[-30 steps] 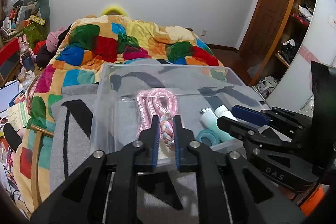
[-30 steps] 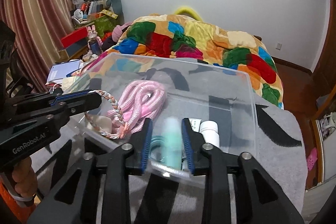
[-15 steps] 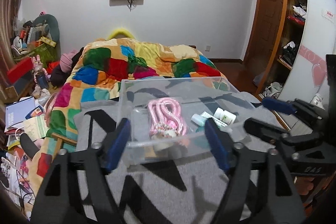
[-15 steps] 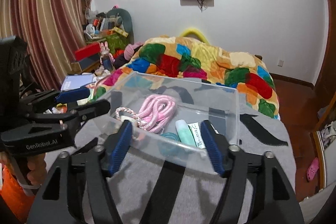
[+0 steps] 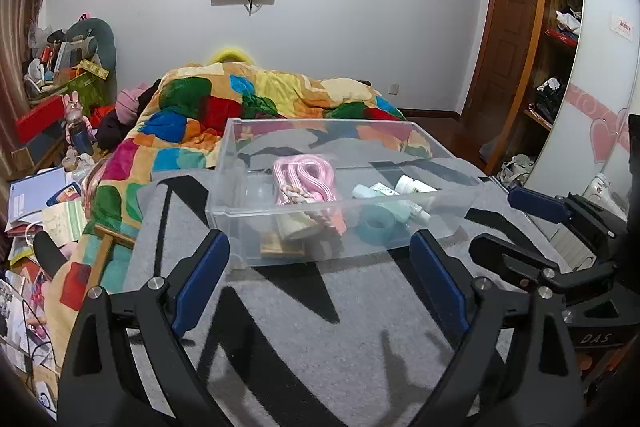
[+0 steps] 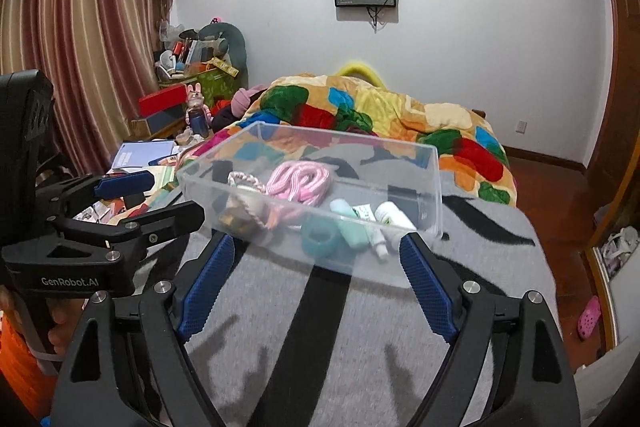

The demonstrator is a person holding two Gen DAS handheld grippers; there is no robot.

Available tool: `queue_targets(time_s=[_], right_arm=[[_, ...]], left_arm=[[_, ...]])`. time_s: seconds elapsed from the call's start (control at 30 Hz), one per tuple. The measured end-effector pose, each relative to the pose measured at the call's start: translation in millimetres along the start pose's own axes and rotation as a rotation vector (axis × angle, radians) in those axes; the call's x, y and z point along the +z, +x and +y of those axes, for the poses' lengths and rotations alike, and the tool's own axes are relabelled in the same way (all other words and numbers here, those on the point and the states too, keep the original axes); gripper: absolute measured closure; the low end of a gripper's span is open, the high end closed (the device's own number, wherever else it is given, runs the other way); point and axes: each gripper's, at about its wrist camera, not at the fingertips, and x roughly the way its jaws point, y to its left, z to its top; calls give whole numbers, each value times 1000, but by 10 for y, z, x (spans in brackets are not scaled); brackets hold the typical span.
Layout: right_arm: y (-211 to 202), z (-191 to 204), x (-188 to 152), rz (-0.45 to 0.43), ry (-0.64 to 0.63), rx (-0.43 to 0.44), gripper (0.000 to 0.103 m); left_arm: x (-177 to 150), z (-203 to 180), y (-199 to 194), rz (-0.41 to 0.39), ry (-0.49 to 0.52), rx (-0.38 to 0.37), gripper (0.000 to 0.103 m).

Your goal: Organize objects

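A clear plastic bin (image 5: 230,203) (image 6: 434,187) sits on the grey and black blanket. Inside lie a pink rope (image 5: 304,173) (image 6: 298,181), a braided cord (image 6: 244,181), a teal tape roll (image 5: 376,223) (image 6: 320,237), a mint tube (image 5: 394,205) (image 6: 348,223) and a white bottle (image 5: 412,185) (image 6: 394,215). My left gripper (image 5: 320,263) is open and empty, back from the bin's near wall. My right gripper (image 6: 314,267) is open and empty, also short of the bin.
The grey blanket (image 5: 320,327) covers the bed's foot, with a colourful quilt (image 5: 224,107) behind the bin. Clutter and books (image 5: 36,195) lie at the left. A wooden door (image 5: 508,39) and shelves (image 5: 560,27) stand at the right.
Both grippers opened, letting go of the cord and the mint tube in the bin, then pulled back and away from the bin.
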Motion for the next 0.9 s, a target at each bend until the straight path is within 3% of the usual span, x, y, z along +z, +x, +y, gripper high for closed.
queue_targets(time_s=[0.9], right_arm=[[35,-44,-111,18,31,24,20]], left_arm=[[-78,-31,49,18,1,-1,10]])
